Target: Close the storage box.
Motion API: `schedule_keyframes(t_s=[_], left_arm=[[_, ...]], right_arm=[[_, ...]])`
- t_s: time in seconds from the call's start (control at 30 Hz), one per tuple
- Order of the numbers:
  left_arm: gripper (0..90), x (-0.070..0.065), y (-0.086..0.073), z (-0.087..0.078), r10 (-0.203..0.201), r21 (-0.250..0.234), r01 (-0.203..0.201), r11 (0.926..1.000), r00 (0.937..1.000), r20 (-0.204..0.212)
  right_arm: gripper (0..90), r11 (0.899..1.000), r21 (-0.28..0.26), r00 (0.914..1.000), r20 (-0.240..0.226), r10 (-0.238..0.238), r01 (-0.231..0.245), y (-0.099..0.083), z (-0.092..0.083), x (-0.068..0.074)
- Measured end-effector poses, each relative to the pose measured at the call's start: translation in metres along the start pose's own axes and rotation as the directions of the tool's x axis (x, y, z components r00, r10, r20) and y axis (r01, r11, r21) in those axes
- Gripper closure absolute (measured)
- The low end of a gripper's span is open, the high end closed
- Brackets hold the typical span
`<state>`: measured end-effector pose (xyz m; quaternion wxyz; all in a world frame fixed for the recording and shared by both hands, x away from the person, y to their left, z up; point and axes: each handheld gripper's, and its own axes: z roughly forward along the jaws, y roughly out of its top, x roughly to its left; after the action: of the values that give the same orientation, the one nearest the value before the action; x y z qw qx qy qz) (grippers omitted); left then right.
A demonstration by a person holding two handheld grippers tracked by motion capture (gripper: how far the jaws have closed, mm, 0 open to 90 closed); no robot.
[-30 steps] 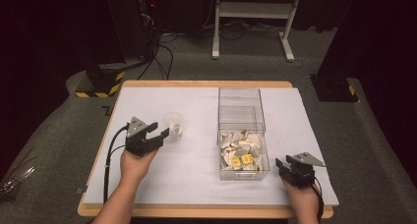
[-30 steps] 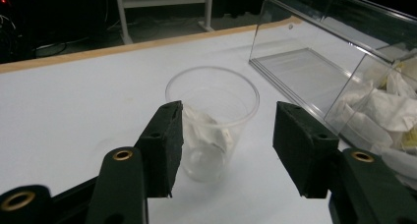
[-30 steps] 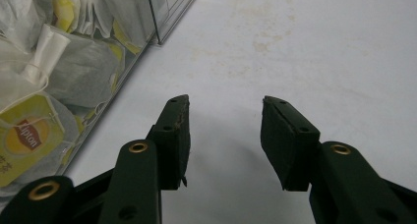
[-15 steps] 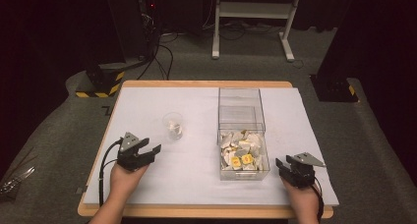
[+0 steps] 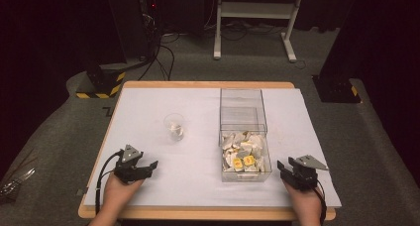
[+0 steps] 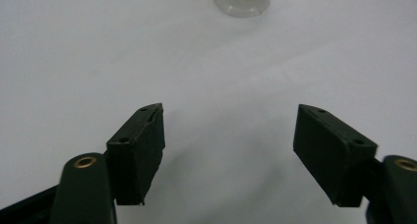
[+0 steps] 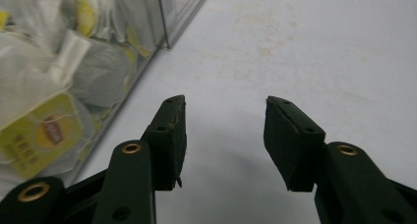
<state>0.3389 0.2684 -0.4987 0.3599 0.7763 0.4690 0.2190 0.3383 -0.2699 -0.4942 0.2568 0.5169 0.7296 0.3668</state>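
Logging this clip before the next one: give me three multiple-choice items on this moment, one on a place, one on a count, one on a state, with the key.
1. Where is the small clear cup?
A. left of the clear box
B. inside the box
C. in the right claw

2. How many claws rest near the table's front edge?
A. one
B. two
C. none

3. How is the left claw?
A. shut on the cup
B. open, holding nothing
C. shut on a tea bag

Key: 1 A, the cup stands apart from the clear box, to its left. 2 B, the left claw and the right claw. 3 B, bare table between its jaws.
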Motion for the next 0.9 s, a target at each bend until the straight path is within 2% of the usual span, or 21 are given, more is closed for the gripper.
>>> schedule_keyframes(t_s=[0.07, 0.13, 0.27, 0.33, 0.4, 0.6, 0.9], left_arm=[[23.6, 0.000, -0.003, 0.003, 0.006, 0.028, -0.005, 0.9996, 0.9999, -0.014], [19.9, 0.000, -0.004, 0.004, 0.008, 0.028, -0.008, 0.9996, 0.9998, -0.020], [19.5, 0.000, -0.005, 0.004, 0.002, 0.025, -0.001, 0.9997, 0.9997, -0.025], [17.3, 0.001, -0.005, 0.006, -0.008, 0.048, 0.008, 0.9988, 0.9999, -0.014], [16.5, 0.001, -0.005, 0.007, -0.017, 0.049, 0.017, 0.9986, 0.9998, -0.012], [14.6, 0.001, -0.004, 0.009, -0.016, 0.053, 0.017, 0.9984, 0.9997, -0.017], [12.2, 0.001, -0.001, 0.013, -0.019, 0.068, 0.020, 0.9975, 0.9997, -0.017]], right_arm=[[49.2, 1.000, -0.009, 1.0000, -0.005, 0.001, -0.001, 0.000, -0.005, 0.002], [48.4, 1.000, -0.017, 1.0000, -0.008, 0.002, -0.002, 0.001, -0.008, 0.004], [45.3, 0.999, -0.041, 0.9998, -0.019, -0.005, 0.004, 0.001, -0.019, 0.009], [42.7, 0.999, -0.052, 0.9995, -0.032, -0.007, 0.005, 0.000, -0.026, 0.012], [41.3, 0.998, -0.059, 0.9993, -0.037, -0.010, 0.008, -0.001, -0.031, 0.014], [37.2, 0.997, -0.076, 0.9986, -0.051, -0.018, 0.014, -0.005, -0.045, 0.020], [31.6, 0.996, -0.080, 0.9963, -0.080, -0.031, 0.025, -0.010, -0.054, 0.030]])
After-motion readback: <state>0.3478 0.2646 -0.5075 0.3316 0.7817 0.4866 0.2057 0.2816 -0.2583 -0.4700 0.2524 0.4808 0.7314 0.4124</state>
